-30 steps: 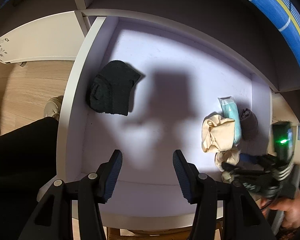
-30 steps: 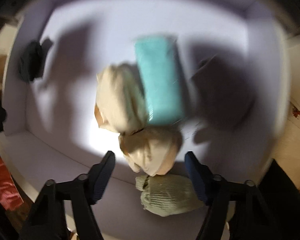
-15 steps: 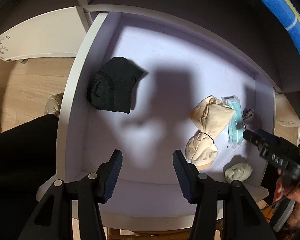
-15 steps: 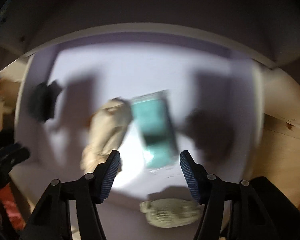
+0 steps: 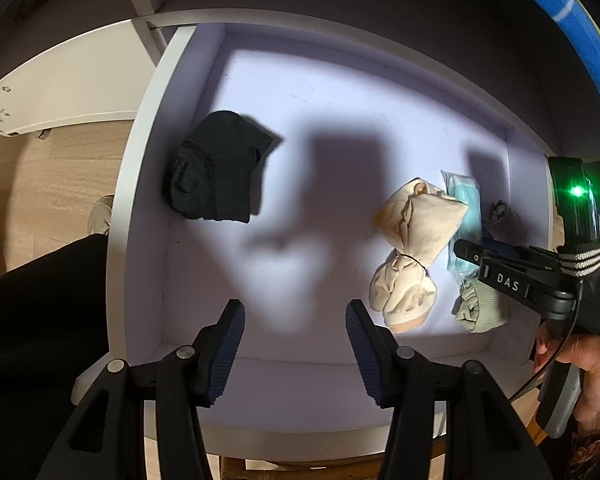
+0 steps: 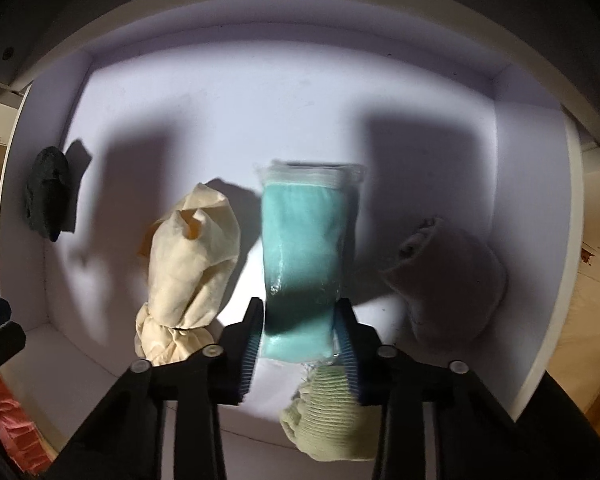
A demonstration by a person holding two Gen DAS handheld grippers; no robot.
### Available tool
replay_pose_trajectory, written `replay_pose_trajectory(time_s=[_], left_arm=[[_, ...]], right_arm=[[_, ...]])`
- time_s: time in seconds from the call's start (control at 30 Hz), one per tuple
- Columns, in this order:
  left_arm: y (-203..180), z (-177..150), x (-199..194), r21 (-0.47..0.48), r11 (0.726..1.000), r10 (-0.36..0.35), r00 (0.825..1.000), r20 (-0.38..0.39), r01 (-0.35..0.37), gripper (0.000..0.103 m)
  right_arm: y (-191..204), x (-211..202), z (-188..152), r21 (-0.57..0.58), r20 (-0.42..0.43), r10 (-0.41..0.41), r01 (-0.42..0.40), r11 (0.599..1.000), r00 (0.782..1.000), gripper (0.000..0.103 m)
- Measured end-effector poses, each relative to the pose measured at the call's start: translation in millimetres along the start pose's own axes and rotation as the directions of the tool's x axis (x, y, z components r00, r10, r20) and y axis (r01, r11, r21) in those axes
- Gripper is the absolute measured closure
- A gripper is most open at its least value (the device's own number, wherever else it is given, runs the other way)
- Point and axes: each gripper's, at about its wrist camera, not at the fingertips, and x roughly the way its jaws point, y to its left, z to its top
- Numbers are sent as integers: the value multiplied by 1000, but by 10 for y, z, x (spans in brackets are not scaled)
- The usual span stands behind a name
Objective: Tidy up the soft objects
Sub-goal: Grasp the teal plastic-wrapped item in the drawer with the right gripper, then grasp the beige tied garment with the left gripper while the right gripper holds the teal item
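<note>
— Right gripper (image 6: 300, 332): clamped on near end of teal packet (image 6: 308, 256), inside white drawer (image 5: 140, 184), between cream bundle (image 6: 188, 280) and grey sock (image 6: 452, 280).

— Risk: slick wrapper slipping out, or snagging green sock (image 6: 328, 420). Left gripper (image 5: 296, 332): wide open, empty.

Teal packet (image 6: 306, 264) in clear wrap, cream cloth bundle (image 6: 188, 280), pale green ribbed sock (image 6: 328, 420), black sock (image 5: 216, 172), white drawer (image 5: 140, 168), blue-ridged fingers (image 5: 230, 344)

Teal cloth (image 6: 304, 264) sits in glossy clear plastic; cream bundle (image 6: 188, 276) is crumpled matt fabric; green sock (image 6: 328, 420) ribbed knit.
</note>
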Motion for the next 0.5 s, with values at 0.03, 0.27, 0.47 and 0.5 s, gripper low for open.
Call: replay_pose_trajectory(time_s=[0.03, 0.27, 0.47, 0.5], left_arm=[[-28, -1, 13, 12, 1000, 8, 1000, -1, -8, 50], [-198, -1, 45, 84, 996, 41, 999, 9, -42, 50], [-276, -6, 13, 122, 991, 58, 998, 30, -61, 50], [-282, -8, 16, 123, 990, 60, 998, 32, -64, 50]], right_arm=[[0, 8, -2, -1, 0, -2, 2, 1000, 1000, 71], [21, -43, -76, 36, 11, 43, -43, 998, 999, 75], [-118, -239, -277, 87, 26, 84, -86, 992, 996, 76], [-138, -262, -306, 96, 29, 96, -99, 990, 995, 76]])
